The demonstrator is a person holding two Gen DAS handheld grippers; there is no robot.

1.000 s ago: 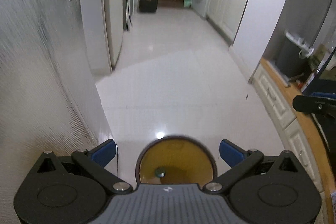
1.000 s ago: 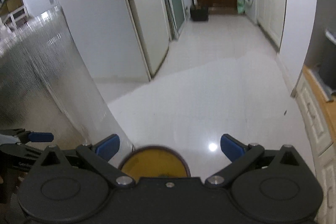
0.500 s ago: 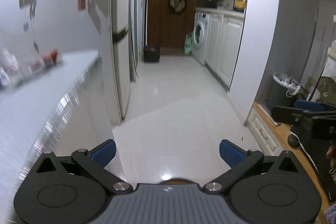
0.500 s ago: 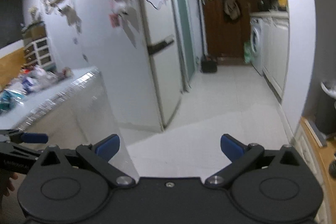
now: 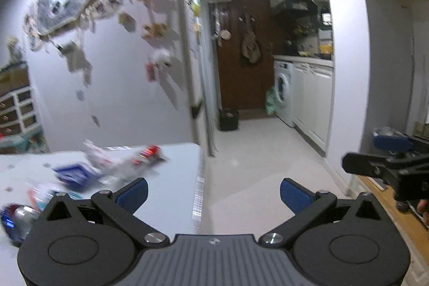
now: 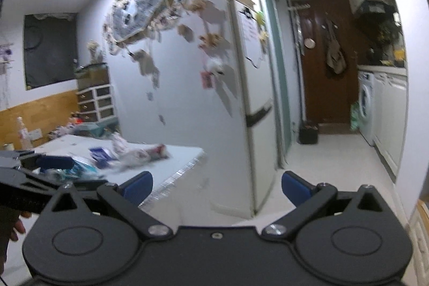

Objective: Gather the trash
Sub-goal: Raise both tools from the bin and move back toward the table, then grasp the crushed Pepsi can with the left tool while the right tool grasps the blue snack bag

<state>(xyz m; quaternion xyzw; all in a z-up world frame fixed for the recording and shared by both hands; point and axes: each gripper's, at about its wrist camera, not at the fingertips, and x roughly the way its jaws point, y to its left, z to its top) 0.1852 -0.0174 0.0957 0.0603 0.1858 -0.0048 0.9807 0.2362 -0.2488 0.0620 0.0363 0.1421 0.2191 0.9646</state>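
Note:
Blurred trash lies on a white table point(image 5: 174, 178): a blue packet point(image 5: 72, 174), crumpled white wrappers point(image 5: 107, 165), a red-and-white wrapper point(image 5: 147, 152) and a shiny can point(image 5: 16, 216) at the left edge. My left gripper point(image 5: 213, 195) is open and empty above the table's near right corner. In the right wrist view the same pile point(image 6: 128, 154) sits on the table point(image 6: 182, 162) ahead to the left. My right gripper point(image 6: 217, 186) is open and empty, off the table's right side. The other gripper point(image 6: 40, 165) shows at the left.
A tall fridge point(image 6: 254, 98) covered with magnets stands behind the table. A white-tiled corridor point(image 5: 254, 152) runs to a brown door point(image 5: 241, 58), with a washing machine point(image 5: 284, 93) and white cabinets on the right. A wooden counter edge point(image 5: 388, 205) lies at the right.
Both cameras have tilted upward, from the floor and a round yellow-brown bin below to the table top and the wall. The trash on the table has come into view.

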